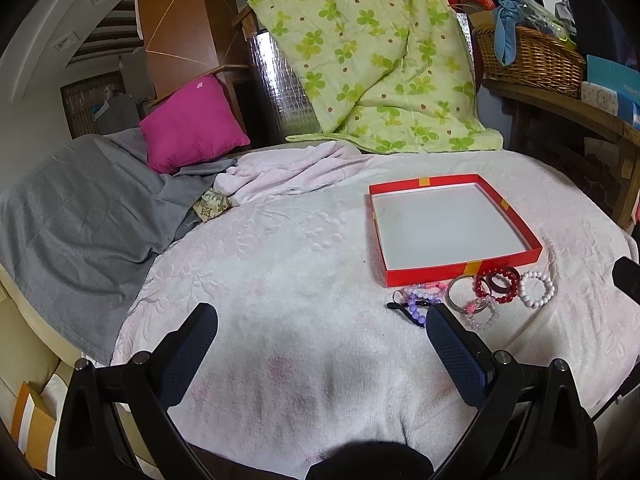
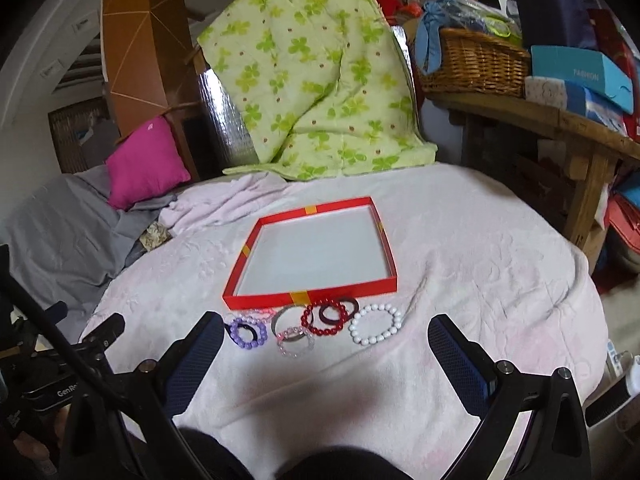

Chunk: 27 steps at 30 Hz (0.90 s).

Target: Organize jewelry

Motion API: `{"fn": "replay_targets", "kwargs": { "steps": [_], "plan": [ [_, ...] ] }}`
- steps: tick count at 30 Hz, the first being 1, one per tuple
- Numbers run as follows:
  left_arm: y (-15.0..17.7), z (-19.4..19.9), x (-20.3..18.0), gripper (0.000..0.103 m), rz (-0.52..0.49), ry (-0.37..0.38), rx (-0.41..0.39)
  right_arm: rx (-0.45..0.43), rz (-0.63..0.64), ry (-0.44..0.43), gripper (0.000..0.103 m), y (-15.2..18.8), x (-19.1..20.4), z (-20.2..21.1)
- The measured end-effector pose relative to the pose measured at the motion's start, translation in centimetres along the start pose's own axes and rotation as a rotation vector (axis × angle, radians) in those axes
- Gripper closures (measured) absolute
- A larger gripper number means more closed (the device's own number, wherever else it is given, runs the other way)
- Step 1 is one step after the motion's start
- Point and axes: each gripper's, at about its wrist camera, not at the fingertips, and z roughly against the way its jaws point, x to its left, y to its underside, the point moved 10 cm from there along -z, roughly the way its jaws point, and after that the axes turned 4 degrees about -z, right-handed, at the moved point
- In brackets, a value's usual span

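Note:
A shallow red box (image 1: 460, 270) (image 2: 248, 298) with a white bottom lies open and empty on the pale pink towel. Several bracelets lie in a row in front of it: white beads (image 1: 537, 288) (image 2: 375, 324), dark red beads (image 1: 496, 285) (image 2: 326, 317), a metal bangle (image 1: 460, 294) (image 2: 286, 317), clear pink beads (image 1: 482, 312) (image 2: 295, 342) and purple beads (image 1: 416, 304) (image 2: 246, 334). My left gripper (image 1: 322, 322) is open, left of the bracelets, its right finger beside the purple one. My right gripper (image 2: 326, 334) is open, hovering just short of the row.
A green flowered quilt (image 1: 372, 52) hangs behind the table. A pink cushion (image 1: 192, 124) and grey cloth (image 1: 80, 216) lie at the left. A wicker basket (image 2: 476, 60) and blue boxes (image 2: 580, 72) sit on a wooden shelf at the right.

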Motion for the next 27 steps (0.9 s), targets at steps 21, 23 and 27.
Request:
{"fn": "replay_targets", "kwargs": {
  "steps": [21,23,27],
  "plan": [
    [0.7,-2.4,-0.6,0.0,-0.006,0.009,0.048,0.045,-0.017,0.003,0.0,0.7,-1.1,-2.9],
    [0.7,-2.8,-0.7,0.0,-0.006,0.009,0.054,0.051,-0.016,0.004,0.0,0.7,-1.1,-3.3],
    [0.7,-3.7,-0.8,0.0,-0.007,0.011,0.067,0.062,-0.012,0.005,0.0,0.7,-1.2,-4.2]
  ]
}}
